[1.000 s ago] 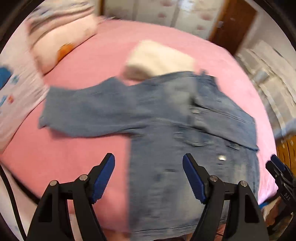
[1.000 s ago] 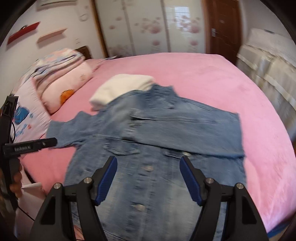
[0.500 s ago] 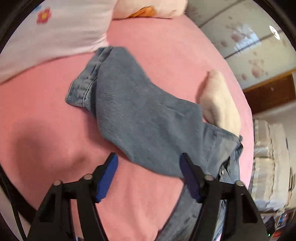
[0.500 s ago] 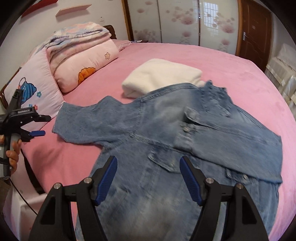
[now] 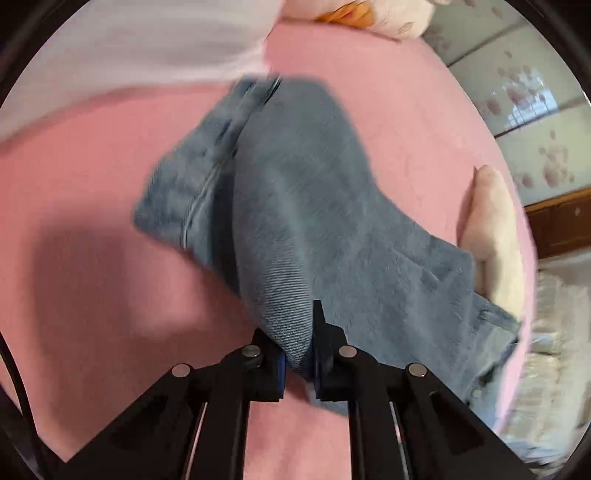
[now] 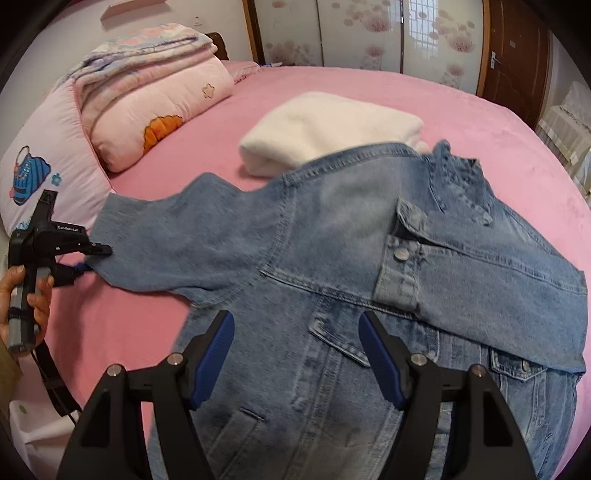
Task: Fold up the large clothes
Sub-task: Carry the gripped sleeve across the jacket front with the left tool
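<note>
A blue denim jacket [image 6: 332, 266] lies front-up on the pink bed [image 6: 461, 110]. Its right-hand sleeve is folded across the chest. Its left-hand sleeve [image 5: 314, 221] stretches out flat toward the pillows. My left gripper [image 5: 298, 350] is shut on the lower edge of that sleeve; it also shows in the right wrist view [image 6: 86, 258], pinching the sleeve near its cuff end. My right gripper [image 6: 297, 358] is open and empty, hovering over the jacket's lower front.
A folded white garment [image 6: 325, 129] lies on the bed behind the jacket's shoulder. A folded pink quilt [image 6: 147, 103] and a pillow [image 6: 40, 173] sit at the bed's left side. Wardrobe doors [image 6: 354, 33] and a brown door [image 6: 513, 51] stand behind.
My left gripper moved in to the outstretched sleeve and closed on its edge. My right gripper shifted left over the jacket and stayed open.
</note>
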`<state>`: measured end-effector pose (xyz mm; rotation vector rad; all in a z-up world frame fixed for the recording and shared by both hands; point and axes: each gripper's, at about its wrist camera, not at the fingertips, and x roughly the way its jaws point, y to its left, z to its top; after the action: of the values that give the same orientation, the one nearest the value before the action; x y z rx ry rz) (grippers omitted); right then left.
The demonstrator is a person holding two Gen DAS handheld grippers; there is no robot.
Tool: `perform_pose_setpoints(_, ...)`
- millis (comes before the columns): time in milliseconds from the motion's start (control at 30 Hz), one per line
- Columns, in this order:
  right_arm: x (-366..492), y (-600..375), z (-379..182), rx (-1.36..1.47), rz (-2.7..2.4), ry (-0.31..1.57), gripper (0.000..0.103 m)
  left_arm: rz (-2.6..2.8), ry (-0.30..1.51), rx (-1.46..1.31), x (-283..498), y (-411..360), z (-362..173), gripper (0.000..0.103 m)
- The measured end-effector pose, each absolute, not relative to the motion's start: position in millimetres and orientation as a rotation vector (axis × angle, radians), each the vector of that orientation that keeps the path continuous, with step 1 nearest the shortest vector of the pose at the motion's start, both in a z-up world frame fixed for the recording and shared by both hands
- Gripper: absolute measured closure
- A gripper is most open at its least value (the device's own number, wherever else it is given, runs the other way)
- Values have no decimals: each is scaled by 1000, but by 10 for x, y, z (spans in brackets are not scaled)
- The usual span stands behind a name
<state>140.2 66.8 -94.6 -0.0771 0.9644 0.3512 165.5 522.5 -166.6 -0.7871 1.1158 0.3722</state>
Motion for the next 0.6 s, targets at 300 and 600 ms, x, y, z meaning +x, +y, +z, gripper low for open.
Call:
perform_pose_setpoints(300,1283,111,-1063,-27,276,984,33,174,849,-370,2037,3656,-385,99)
perform_pose_setpoints(600,1226,-874,-945,103,116,950,33,-404,973,-69,1986,1114,-691,59)
